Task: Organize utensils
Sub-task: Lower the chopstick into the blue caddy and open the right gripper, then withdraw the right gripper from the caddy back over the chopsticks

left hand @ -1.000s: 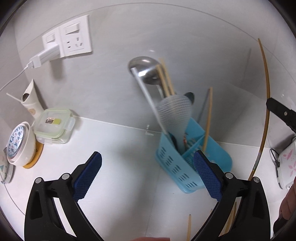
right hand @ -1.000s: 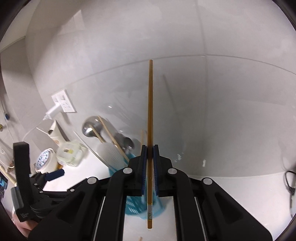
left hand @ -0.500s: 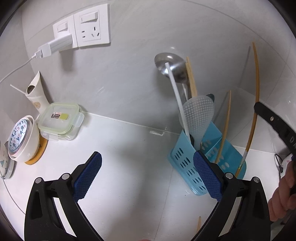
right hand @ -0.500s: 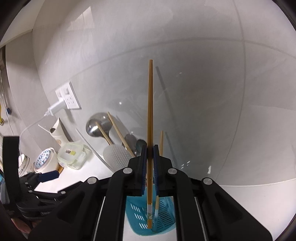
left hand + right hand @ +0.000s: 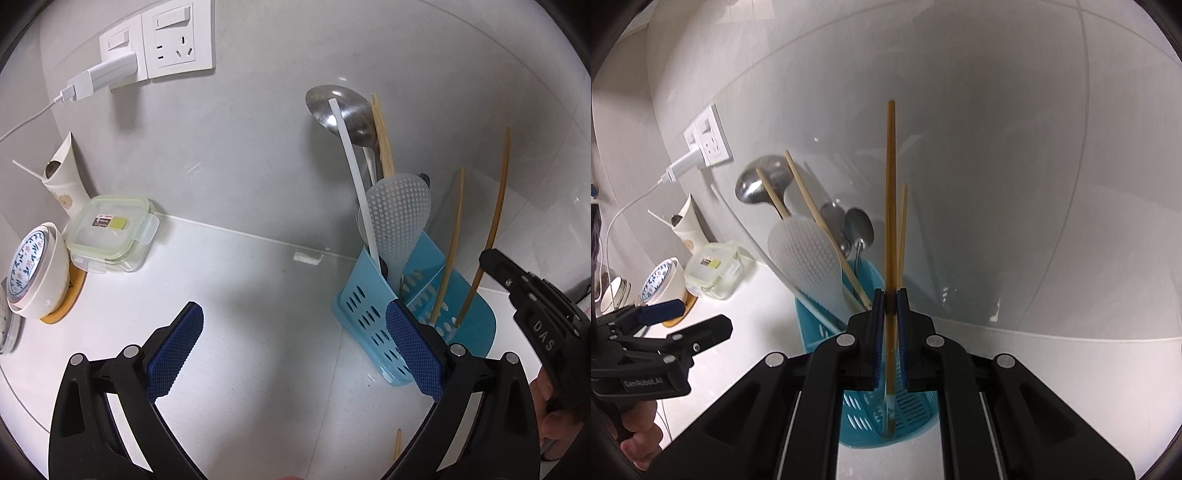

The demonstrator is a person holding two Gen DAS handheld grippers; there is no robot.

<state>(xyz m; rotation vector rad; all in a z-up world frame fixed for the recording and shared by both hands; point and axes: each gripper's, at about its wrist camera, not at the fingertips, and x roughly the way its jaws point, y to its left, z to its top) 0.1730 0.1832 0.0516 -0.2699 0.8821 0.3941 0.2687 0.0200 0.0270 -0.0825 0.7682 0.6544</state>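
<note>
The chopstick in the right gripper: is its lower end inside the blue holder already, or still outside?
Inside. The chopstick, clamped in the right gripper, has its lower end below the rim of the blue utensil holder, beside another chopstick.

Lone chopstick (image 5: 398,444) cut off below; label (image 5: 110,222) on container illegible

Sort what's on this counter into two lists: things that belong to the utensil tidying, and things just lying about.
Part of the job:
- chopstick clamped in the right gripper
- blue utensil holder
- ladle
- rice paddle
- loose chopstick on the counter

Lying about:
- lidded container
- patterned cup
- wall charger
</note>
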